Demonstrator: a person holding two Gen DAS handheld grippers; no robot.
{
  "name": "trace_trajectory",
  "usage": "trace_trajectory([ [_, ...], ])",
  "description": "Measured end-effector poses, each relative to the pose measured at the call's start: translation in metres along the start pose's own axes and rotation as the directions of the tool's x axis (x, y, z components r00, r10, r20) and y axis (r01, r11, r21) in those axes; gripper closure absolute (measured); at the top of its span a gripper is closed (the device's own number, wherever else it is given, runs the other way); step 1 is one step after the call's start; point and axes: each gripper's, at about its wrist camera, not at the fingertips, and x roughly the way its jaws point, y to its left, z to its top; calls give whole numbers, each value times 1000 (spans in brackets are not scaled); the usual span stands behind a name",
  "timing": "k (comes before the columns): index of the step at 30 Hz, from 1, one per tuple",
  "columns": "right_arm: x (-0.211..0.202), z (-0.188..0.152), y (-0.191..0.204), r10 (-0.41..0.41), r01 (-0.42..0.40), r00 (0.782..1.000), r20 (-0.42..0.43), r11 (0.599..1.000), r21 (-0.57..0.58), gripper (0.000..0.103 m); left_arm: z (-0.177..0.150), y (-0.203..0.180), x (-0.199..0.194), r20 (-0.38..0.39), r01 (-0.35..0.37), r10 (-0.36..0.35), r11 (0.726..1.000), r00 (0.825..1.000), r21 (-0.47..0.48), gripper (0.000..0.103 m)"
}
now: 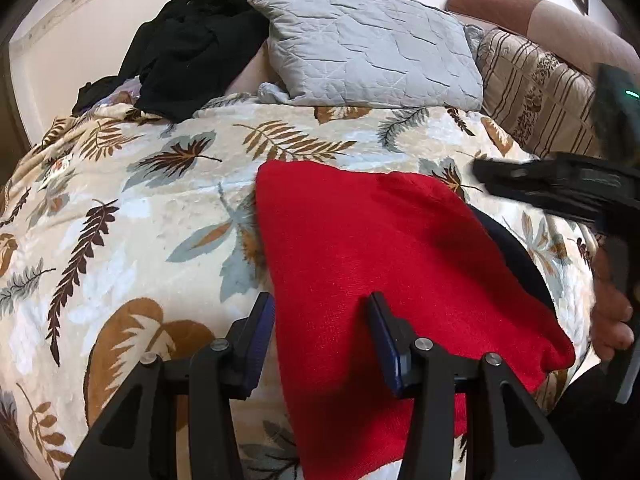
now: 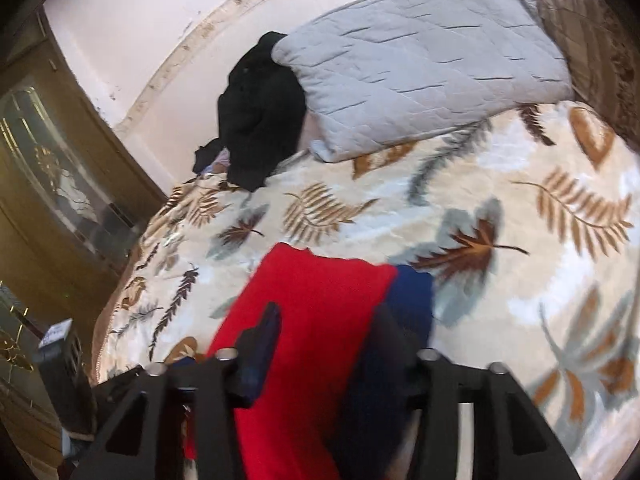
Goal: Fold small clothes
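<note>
A folded red knit garment (image 1: 372,264) lies on the leaf-print bedspread (image 1: 160,216), on top of a dark navy garment (image 1: 516,264) that shows along its right side. My left gripper (image 1: 320,332) is open and hovers over the red garment's near left part, holding nothing. My right gripper (image 1: 520,184) shows at the right of the left wrist view, above the bed beyond the garment's right edge. In the right wrist view it (image 2: 328,332) is open above the red garment (image 2: 312,312), and the navy piece (image 2: 412,292) peeks out to the right.
A grey quilted pillow (image 1: 368,44) and a striped pillow (image 1: 532,96) lie at the head of the bed. A black clothes pile (image 1: 188,48) sits left of the pillow. A wooden cabinet (image 2: 52,184) stands left of the bed.
</note>
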Motion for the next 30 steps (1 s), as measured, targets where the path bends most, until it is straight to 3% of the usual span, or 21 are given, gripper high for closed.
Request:
trace_trajectory([
  [2, 25, 3, -2, 7, -5, 998, -65, 999, 33, 63, -1, -1, 0, 4, -7, 7, 1000, 1000, 3, 54],
  [6, 66, -8, -22, -60, 83, 972, -225, 992, 96, 63, -2, -3, -3, 10, -13, 13, 1000, 1000, 7, 53],
  [11, 27, -15, -4, -91, 94, 985, -150, 995, 13, 63, -3, -7, -8, 24, -50, 50, 998, 998, 26, 49],
  [16, -23, -37, 23, -55, 50, 994, -96, 997, -62, 63, -3, -9, -8, 27, -66, 65, 997, 998, 36, 49],
  [21, -25, -68, 33, -107, 86, 982, -158, 988, -131, 63, -3, -11, -8, 30, -79, 78, 996, 997, 39, 47],
  [24, 11, -86, 21, -195, 158, 941, -275, 976, -151, 63, -4, -12, -8, 32, -92, 91, 995, 995, 38, 42],
  [30, -15, -76, 22, -160, 138, 959, -234, 985, -106, 61, -4, -15, -26, 82, -179, 176, 983, 981, 43, 40],
])
